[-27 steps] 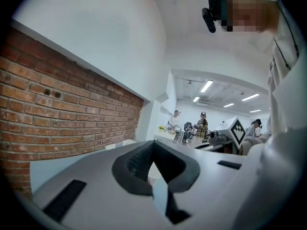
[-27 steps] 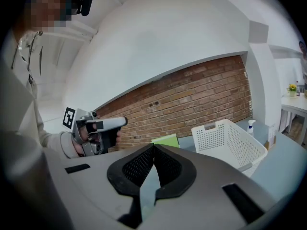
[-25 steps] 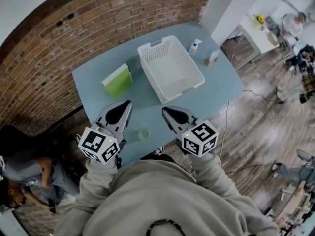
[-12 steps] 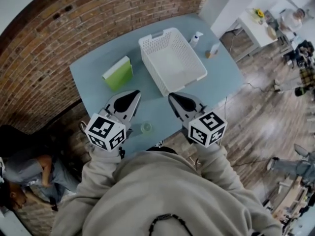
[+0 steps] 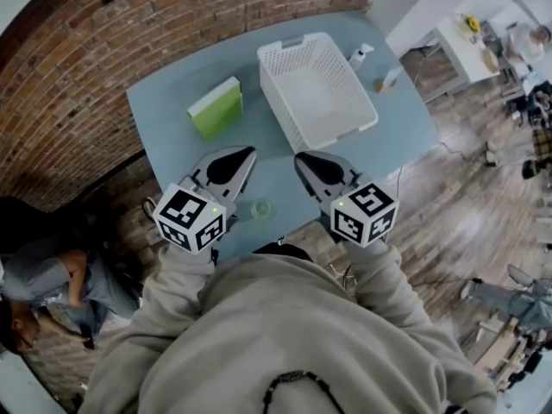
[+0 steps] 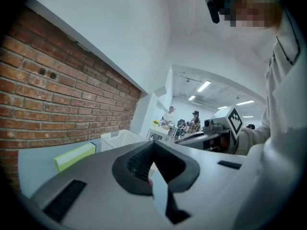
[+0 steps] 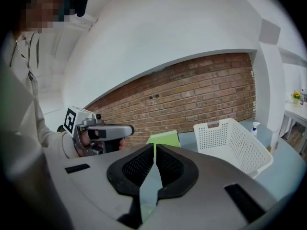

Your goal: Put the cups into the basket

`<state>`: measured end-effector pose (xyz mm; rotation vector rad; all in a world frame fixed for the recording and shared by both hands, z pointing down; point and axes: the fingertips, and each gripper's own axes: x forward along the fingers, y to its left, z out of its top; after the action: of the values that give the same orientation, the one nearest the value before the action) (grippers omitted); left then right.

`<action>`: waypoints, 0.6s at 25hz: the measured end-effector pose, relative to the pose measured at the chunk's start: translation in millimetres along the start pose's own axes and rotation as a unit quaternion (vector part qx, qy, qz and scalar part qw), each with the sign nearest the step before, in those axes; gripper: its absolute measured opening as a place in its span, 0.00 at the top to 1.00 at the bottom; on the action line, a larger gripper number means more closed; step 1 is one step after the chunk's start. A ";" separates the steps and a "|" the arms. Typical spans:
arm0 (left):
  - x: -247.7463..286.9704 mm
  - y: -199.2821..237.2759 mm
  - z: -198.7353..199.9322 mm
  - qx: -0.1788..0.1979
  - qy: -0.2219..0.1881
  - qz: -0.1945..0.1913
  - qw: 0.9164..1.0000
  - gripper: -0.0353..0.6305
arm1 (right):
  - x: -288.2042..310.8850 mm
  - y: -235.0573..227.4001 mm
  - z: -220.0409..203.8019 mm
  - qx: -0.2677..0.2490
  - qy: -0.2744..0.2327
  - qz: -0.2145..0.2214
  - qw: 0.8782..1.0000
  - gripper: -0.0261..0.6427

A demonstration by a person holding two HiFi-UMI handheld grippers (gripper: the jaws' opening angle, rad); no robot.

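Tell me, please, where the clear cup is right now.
In the head view, the clear cup stands near the front edge of the blue table, between the left tongs and the right tongs, nearer the left.

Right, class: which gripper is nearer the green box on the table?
Left. The left gripper is just on the person's side of the green box, slightly to its right; the right gripper is further right, before the white basket.
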<state>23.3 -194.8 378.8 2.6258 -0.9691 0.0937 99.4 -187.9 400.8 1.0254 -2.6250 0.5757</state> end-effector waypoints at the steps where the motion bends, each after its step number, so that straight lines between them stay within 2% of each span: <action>1: -1.0 1.4 -6.4 -0.003 0.006 0.002 1.000 0.95 | 2.7 1.0 -5.3 0.002 0.006 0.003 1.000 0.94; 8: -3.5 3.8 -45.8 -0.033 0.035 0.004 0.999 0.95 | 19.9 -4.7 -59.5 0.038 0.071 0.021 0.997 0.94; 15: -8.6 9.0 -78.6 -0.063 0.061 0.013 0.996 0.95 | 37.3 -9.5 -117.9 0.040 0.121 0.025 0.992 0.94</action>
<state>15.3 -169.4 453.8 2.4621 -0.9364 0.1916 90.9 -162.8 522.0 0.8531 -2.4381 0.7698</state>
